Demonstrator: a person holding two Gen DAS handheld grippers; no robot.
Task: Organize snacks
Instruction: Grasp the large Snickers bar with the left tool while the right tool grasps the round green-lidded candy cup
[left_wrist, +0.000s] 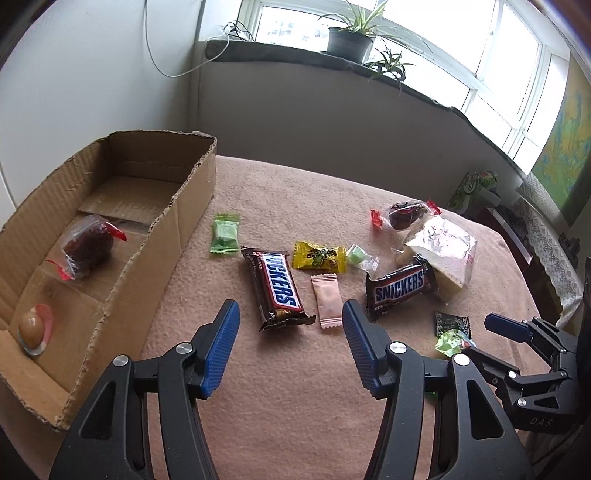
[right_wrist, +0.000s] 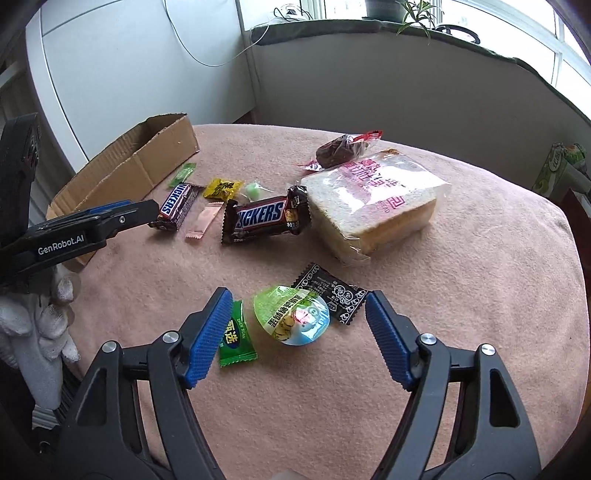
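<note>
Just ahead of the left gripper (left_wrist: 291, 314), whose jaws stand apart and empty, lie a long Snickers bar (left_wrist: 275, 288) and pink sachet (left_wrist: 327, 300); the cardboard box (left_wrist: 184, 206) sits to its left. Between the right gripper's (right_wrist: 298, 317) parted, empty jaws lies a green-lidded jelly cup (right_wrist: 293, 319).

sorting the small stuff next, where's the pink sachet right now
Left wrist view: the pink sachet lies on the blanket between the long Snickers bar and the short Snickers bar.
</note>
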